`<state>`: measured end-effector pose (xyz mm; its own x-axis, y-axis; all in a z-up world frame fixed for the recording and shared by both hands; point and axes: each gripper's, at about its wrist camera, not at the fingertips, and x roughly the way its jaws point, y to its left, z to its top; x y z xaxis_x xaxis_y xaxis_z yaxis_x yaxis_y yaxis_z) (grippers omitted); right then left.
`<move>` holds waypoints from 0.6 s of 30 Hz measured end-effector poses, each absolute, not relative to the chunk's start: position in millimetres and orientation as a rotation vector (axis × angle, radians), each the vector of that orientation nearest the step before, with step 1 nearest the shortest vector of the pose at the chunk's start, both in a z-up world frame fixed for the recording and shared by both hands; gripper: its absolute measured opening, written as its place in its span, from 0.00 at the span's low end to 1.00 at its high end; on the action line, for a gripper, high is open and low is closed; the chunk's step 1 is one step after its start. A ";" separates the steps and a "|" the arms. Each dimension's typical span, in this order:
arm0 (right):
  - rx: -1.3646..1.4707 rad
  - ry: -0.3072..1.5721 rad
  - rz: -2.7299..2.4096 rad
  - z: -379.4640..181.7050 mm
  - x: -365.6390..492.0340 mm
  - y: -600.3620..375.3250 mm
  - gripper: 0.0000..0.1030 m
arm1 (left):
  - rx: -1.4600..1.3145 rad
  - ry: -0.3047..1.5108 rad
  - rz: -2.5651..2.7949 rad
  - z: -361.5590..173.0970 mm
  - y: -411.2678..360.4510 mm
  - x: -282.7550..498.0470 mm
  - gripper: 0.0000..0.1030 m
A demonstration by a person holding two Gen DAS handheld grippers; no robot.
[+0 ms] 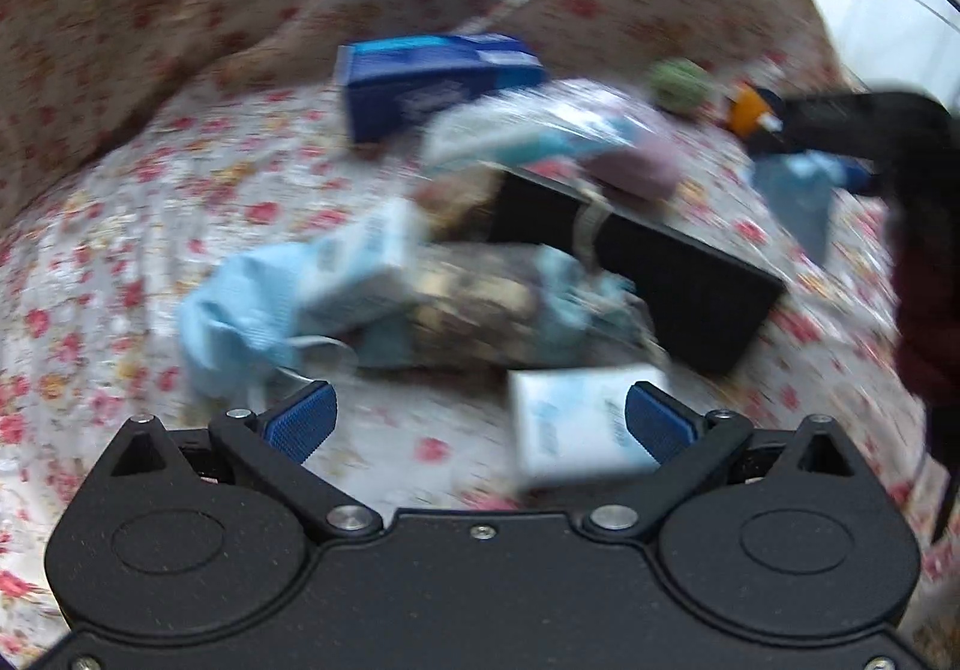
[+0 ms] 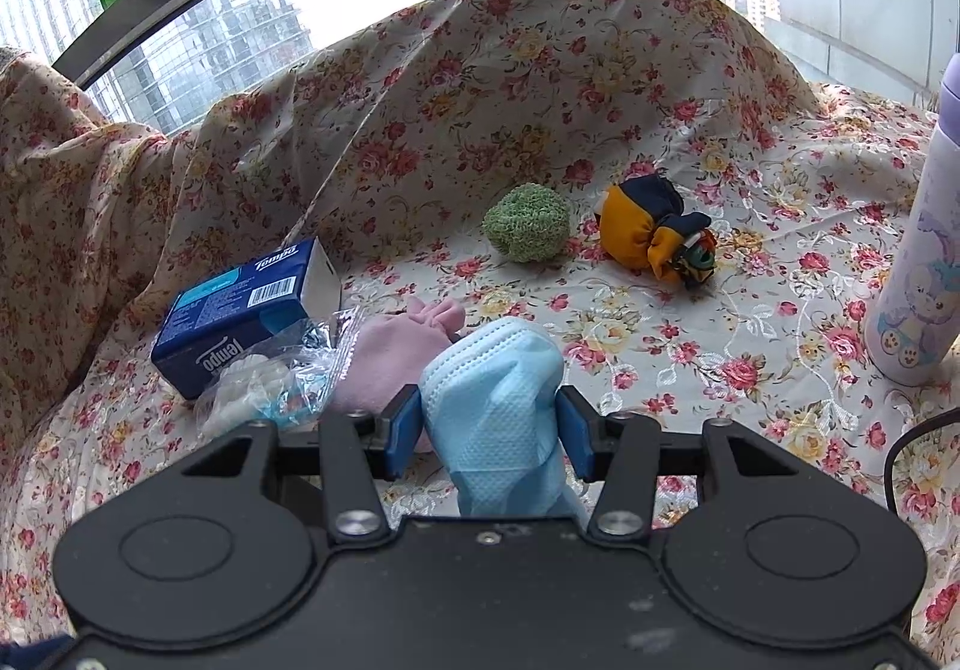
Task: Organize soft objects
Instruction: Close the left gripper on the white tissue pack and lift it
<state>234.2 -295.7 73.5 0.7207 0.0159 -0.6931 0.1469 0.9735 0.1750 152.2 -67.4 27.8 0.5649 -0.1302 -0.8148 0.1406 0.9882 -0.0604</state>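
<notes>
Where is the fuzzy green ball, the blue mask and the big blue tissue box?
green ball (image 2: 527, 224), right wrist view, middle of its fuzzy front.
blue mask (image 2: 498, 388), right wrist view, textured part between the gripper pads.
blue tissue box (image 2: 240, 310), right wrist view, its top face.

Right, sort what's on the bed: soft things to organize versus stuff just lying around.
For the job: mask held in the right tongs, pink cloth, green ball, orange toy, tissue packs.

Lying about: black tray, bottle, blue box.
</notes>
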 end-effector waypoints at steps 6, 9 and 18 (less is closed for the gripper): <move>0.239 0.755 -0.075 75.6 230.8 -300.9 0.47 | 0.053 0.982 -0.230 15.4 -99.2 145.8 0.96; 0.246 0.743 -0.070 77.4 227.4 -304.5 0.47 | 0.089 0.985 -0.233 6.7 -113.8 146.1 0.96; 0.247 0.734 -0.079 78.6 222.3 -309.6 0.47 | 0.097 1.021 -0.179 -15.5 -123.6 164.0 0.96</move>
<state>222.3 -309.6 78.5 0.7407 0.0148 -0.6717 0.1575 0.9681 0.1950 164.0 -123.6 -15.5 0.5098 -0.1028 -0.8541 0.1934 0.9811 -0.0027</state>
